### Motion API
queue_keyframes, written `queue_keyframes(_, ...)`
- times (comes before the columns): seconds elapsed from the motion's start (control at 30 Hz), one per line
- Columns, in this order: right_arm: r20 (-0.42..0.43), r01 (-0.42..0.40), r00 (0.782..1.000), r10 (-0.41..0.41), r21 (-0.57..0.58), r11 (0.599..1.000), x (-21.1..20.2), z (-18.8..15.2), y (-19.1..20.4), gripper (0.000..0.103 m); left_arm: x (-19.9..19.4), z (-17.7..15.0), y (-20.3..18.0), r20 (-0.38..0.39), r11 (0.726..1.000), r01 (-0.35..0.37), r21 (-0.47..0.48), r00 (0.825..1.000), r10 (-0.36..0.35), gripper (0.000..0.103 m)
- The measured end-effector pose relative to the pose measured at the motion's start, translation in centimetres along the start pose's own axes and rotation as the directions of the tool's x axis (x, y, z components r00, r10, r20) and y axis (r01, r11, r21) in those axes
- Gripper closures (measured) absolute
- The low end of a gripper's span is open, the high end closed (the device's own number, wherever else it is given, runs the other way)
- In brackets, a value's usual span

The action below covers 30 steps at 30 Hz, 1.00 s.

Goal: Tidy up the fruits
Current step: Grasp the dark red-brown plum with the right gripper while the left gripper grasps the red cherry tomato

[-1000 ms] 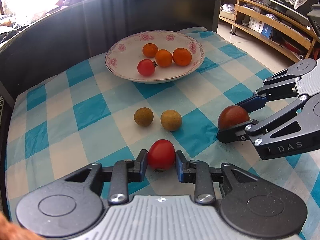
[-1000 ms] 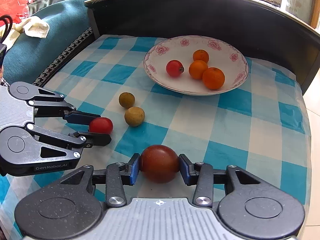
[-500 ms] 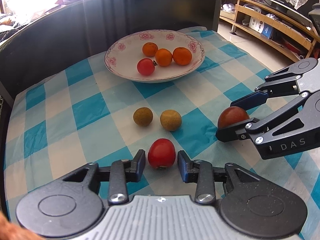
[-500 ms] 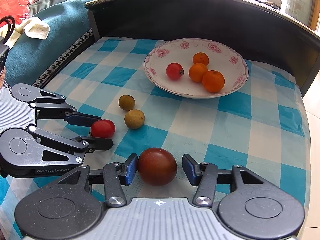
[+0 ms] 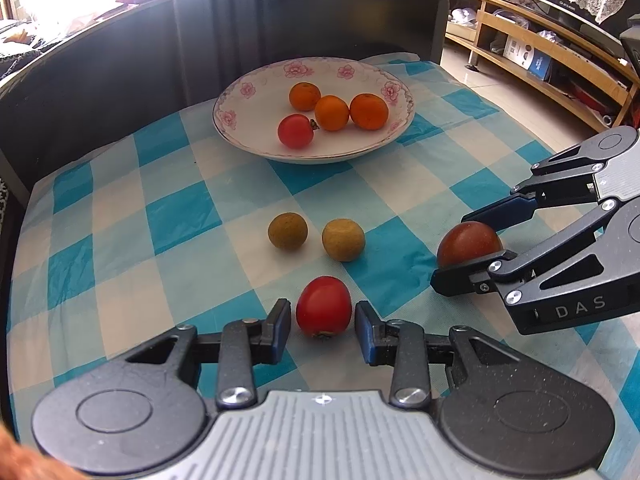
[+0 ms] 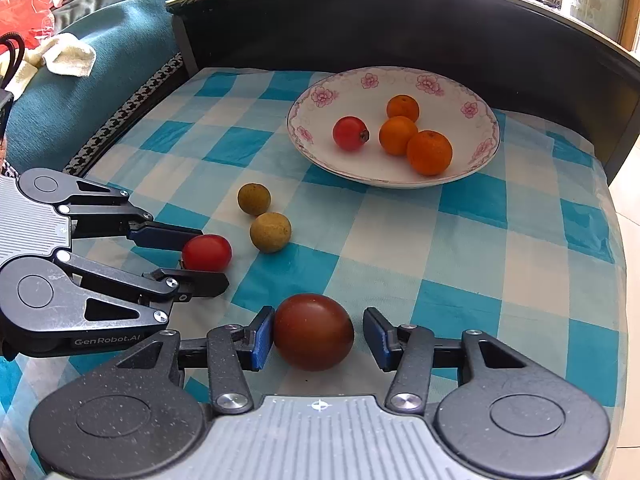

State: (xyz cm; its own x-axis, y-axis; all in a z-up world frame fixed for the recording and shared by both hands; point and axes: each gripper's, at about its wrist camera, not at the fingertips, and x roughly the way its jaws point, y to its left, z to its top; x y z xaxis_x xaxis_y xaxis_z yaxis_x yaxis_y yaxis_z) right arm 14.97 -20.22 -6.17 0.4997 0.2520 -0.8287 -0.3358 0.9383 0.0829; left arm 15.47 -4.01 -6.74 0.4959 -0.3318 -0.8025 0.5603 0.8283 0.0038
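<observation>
Closest to the left wrist camera, the left gripper (image 5: 323, 330) stands with its jaws a little apart around a bright red tomato (image 5: 323, 311) that sits on the blue-and-white checked cloth (image 5: 184, 216); a thin gap shows on each side of the fruit, so the blue pads do not press on it. These jaws have just been opening. In the right wrist view the right gripper (image 6: 318, 338) brackets a larger dark reddish-brown tomato (image 6: 313, 332) in the same way: the jaws have just been opening too, there is clear space at the right pad, and the left pad sits so near the skin that it is hard to say whether it touches. Both fruits rest on the cloth rather than being lifted. The two grippers lie side by side, the left one coming in from the left edge of the right wrist view, its fingers either side of the red tomato. Just beyond them two small tan-green round fruits, perhaps longans (image 5: 287, 231) (image 5: 343, 239), sit near each other on a pale square. Farther back is a white plate with a pink flower rim (image 5: 256, 92), holding three oranges (image 5: 331, 113) clustered together and one small red tomato (image 5: 295, 131) beside them. Behind the plate rises a dark curved board (image 5: 280, 24) at the table's far edge.
</observation>
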Motion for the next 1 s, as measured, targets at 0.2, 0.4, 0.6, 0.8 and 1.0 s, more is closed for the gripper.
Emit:
queue_keyframes(0.2,-0.01,0.012,1.0,-0.012,-0.018,1.0,0.1,0.1,0.3,0.059,0.0,0.0,-0.2,0.0,1.0,-0.001,-0.001,1.0,0.001,0.063)
queue_keyframes(0.4,-0.016,0.009,1.0,-0.009,-0.016,1.0,0.0,0.3,0.4,0.069,0.0,0.2,-0.4,0.0,1.0,-0.01,0.008,1.0,0.01,0.065)
queue_keyframes(0.6,-0.015,0.025,1.0,-0.025,-0.044,0.999,0.0,0.3,0.9,0.07,-0.1,0.3,-0.6,0.003,1.0,-0.012,0.017,1.0,0.012,0.065)
queue_keyframes(0.8,-0.01,0.029,1.0,-0.029,-0.045,0.999,-0.1,0.4,0.8,0.07,-0.6,0.7,-0.8,0.026,1.0,-0.012,0.019,1.0,0.012,0.065)
queue_keyframes(1.0,0.016,0.048,0.999,-0.047,-0.056,0.997,-0.7,0.8,0.9,0.07,-1.0,1.3,-0.9,0.044,1.0,-0.015,0.019,0.999,0.015,0.065)
